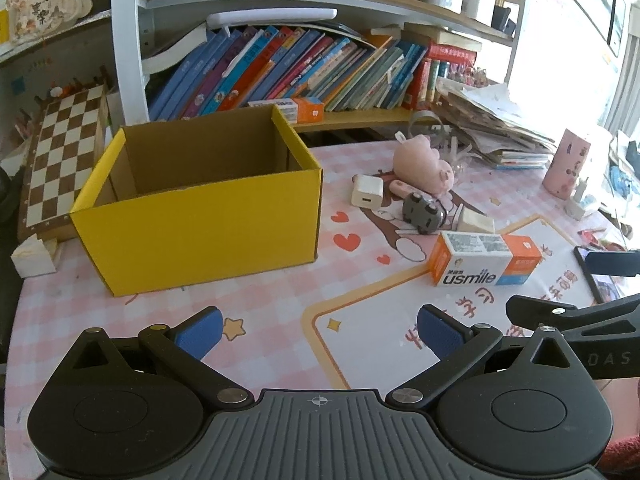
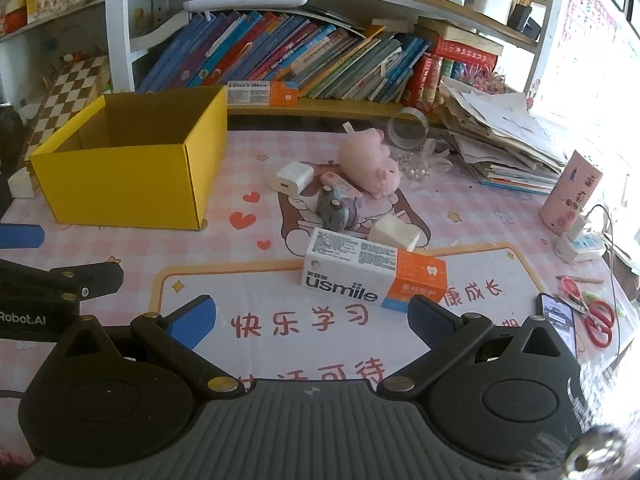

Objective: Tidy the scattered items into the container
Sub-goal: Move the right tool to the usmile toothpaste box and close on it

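Note:
An open yellow cardboard box (image 1: 200,216) (image 2: 128,168) stands on the pink mat, inside empty as far as shows. To its right lie a usmile carton (image 1: 482,258) (image 2: 372,276), a grey toy car (image 1: 422,210) (image 2: 334,208), a white charger (image 1: 366,190) (image 2: 292,176), a pink pig toy (image 1: 424,166) (image 2: 372,164), a small pink case (image 2: 340,186) and a white block (image 1: 476,222) (image 2: 396,232). My left gripper (image 1: 318,330) is open and empty, low over the mat in front of the box. My right gripper (image 2: 312,318) is open and empty, just before the carton.
A chessboard (image 1: 60,160) leans left of the box. Books fill the shelf (image 2: 320,60) behind. A paper pile (image 2: 504,140), pink cup (image 2: 568,192), power strip (image 2: 580,244), phone (image 2: 560,320) and red scissors (image 2: 600,320) sit at the right.

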Available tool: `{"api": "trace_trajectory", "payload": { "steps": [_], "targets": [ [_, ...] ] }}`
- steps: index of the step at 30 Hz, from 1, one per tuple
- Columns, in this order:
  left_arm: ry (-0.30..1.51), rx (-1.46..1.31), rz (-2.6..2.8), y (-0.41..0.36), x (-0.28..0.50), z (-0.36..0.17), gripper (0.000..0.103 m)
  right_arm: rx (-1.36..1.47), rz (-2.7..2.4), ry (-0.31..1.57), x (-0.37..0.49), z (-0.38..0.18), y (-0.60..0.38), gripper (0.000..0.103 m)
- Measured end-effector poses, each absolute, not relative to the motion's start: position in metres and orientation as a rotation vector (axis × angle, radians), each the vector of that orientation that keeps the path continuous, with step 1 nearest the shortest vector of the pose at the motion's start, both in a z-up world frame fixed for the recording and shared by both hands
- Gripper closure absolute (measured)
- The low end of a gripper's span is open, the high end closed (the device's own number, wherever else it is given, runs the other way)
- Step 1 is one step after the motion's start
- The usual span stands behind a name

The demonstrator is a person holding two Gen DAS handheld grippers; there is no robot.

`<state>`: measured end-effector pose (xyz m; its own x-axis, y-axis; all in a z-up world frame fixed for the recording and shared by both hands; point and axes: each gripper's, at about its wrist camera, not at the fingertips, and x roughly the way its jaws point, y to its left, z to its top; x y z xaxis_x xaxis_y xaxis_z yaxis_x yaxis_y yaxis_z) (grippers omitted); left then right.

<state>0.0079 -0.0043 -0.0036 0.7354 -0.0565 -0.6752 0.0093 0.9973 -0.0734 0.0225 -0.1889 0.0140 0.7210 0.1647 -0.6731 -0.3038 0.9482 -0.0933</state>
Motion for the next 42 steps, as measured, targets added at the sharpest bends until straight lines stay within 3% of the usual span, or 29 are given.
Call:
{"api": "trace_trajectory", "payload": {
  "steps": [25,34,42],
  "targets": [
    [0.744,-0.18,0.169,-0.06,0.057,-0.009,0.0,-0.21,0.519,0.672,0.12,0.009,-0.262,0.0],
    [0.802,-0.181,0.204,-0.088,0.074,-0.019,0.0,-0.218,0.637,0.804,0.157,-0.013,-0.285,0.0],
    [0.814,-0.171,0.147,-0.109,0.087,-0.021,0.0,-0.31,0.706,0.799,0.169,-0.026,-0.295,0.004]
  ]
}}
